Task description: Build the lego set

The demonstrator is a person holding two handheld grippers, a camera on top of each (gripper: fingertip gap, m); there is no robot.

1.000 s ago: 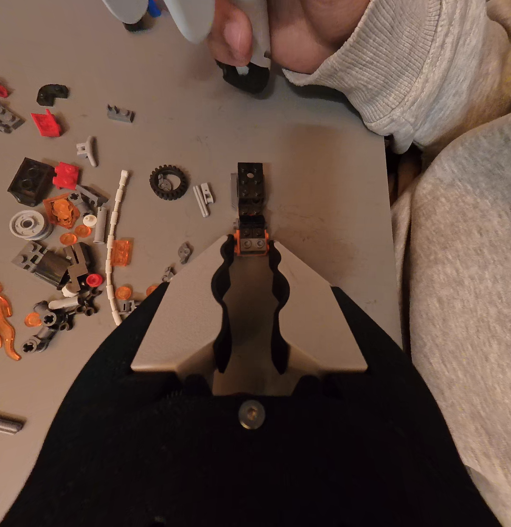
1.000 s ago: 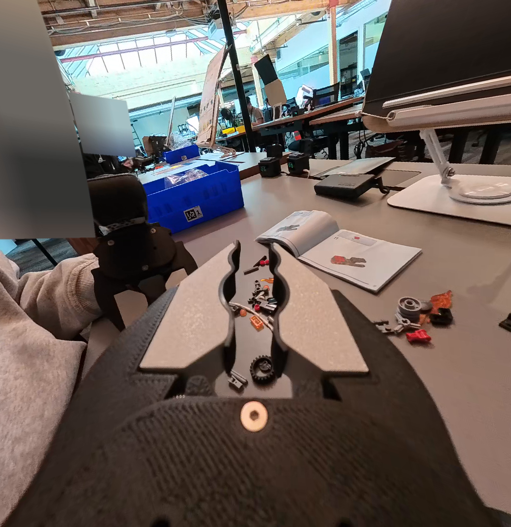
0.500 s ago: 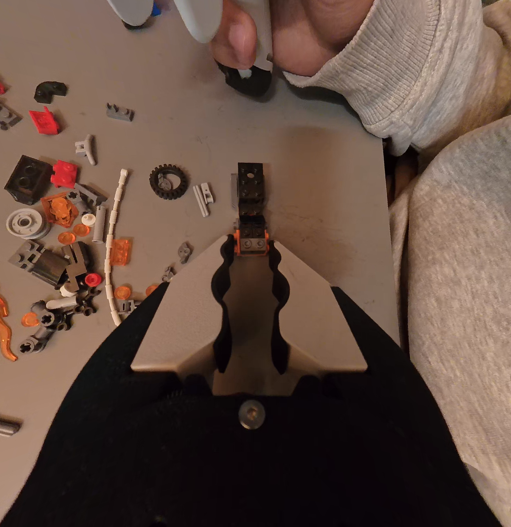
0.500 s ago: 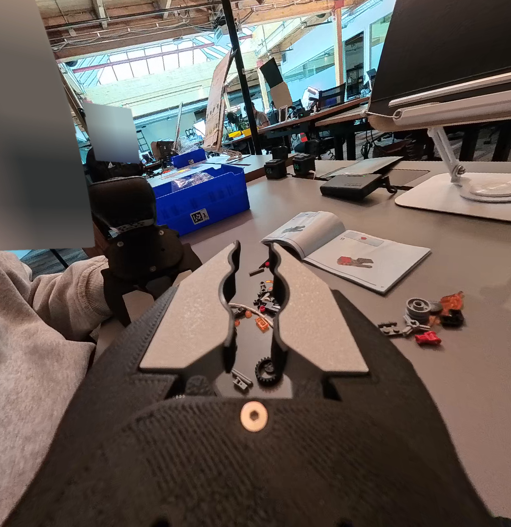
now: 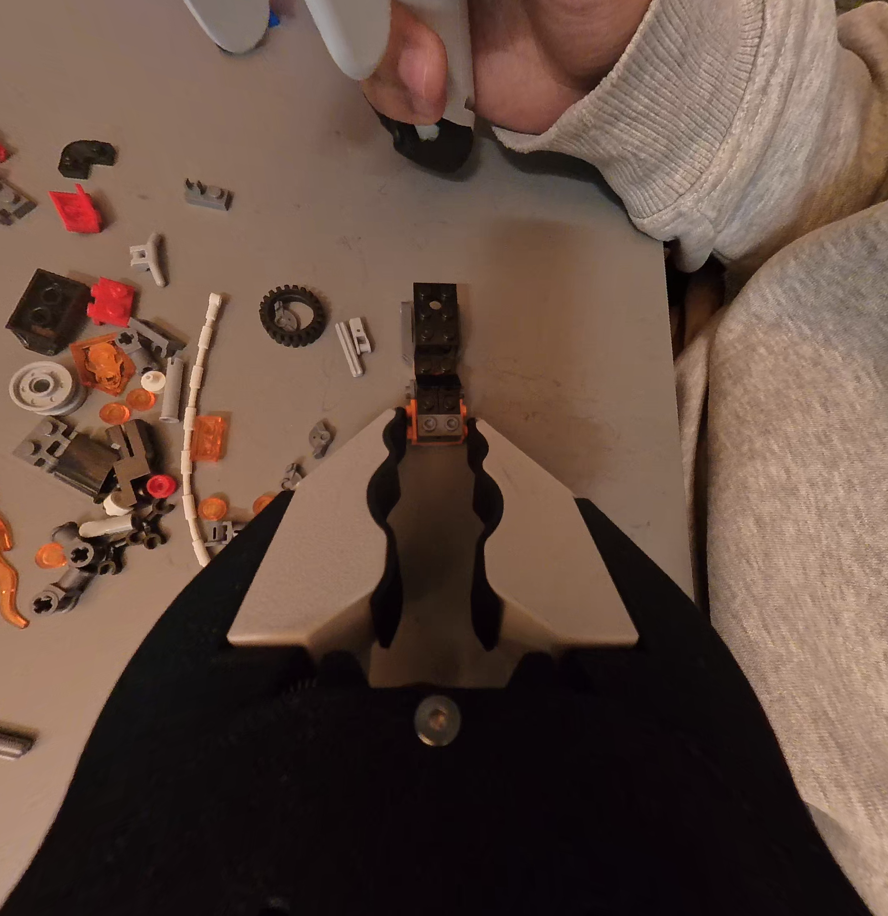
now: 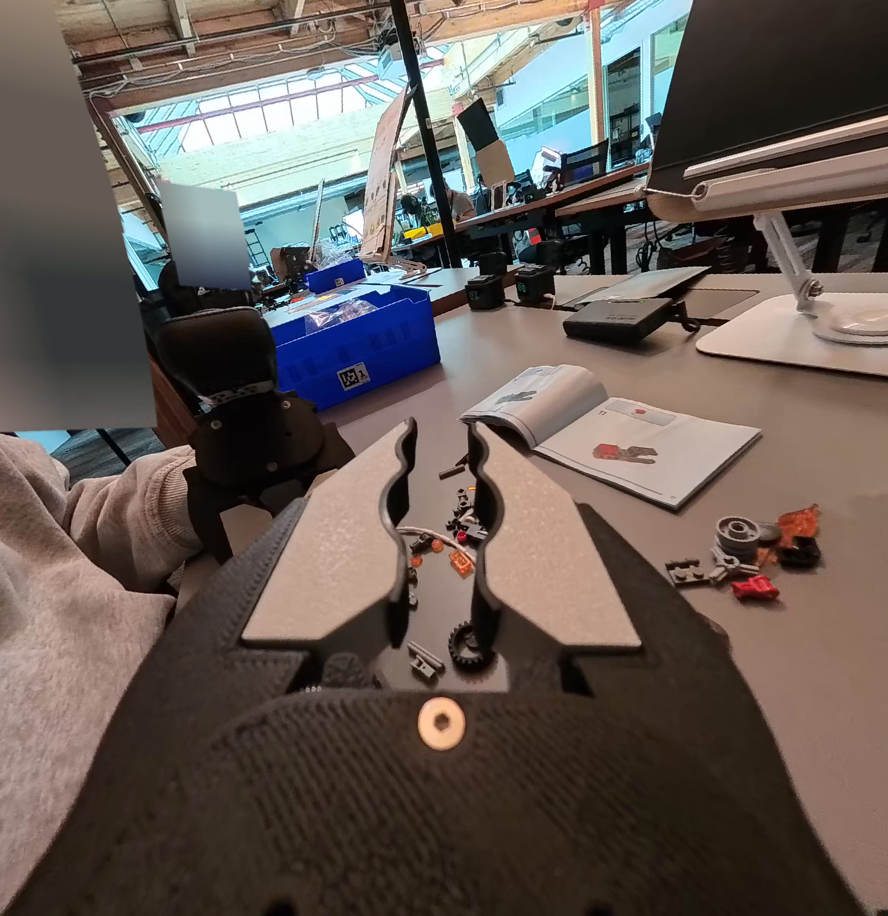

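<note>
Lego assembly (image 5: 436, 367), a narrow stack of black bricks with a grey and orange end, is sitting pinched between the tips of my left claw (image 5: 436, 427), which is clamping on that orange-edged end while the black part is sticking out ahead over the grey table (image 5: 556, 347), near its right edge. I am pointing this claw down at the tabletop. To the left of the assembly, loose parts are lying scattered: a black tyre (image 5: 294, 315) with a small grey piece inside it, a light grey clip piece (image 5: 354, 345) just beside it, a white segmented tube (image 5: 198, 426) running lengthwise, a transparent orange plate (image 5: 209, 438), a red plate (image 5: 111, 300) touching a black brick (image 5: 44, 311), and a grey wheel hub (image 5: 41, 387). At the top of the left wrist view a hand (image 5: 481, 54) in a grey sleeve is gripping a white handle.

My right claw (image 6: 441, 431) is hanging empty above the table, its jaws slightly parted with nothing between them. Through the gap I am seeing the same tyre (image 6: 469, 647) and small orange and black parts. Beyond the tips an open instruction booklet (image 6: 615, 441) is lying flat, with another little cluster of parts (image 6: 749, 550) to its right. A blue bin (image 6: 358, 342) is standing farther back on the left.
</note>
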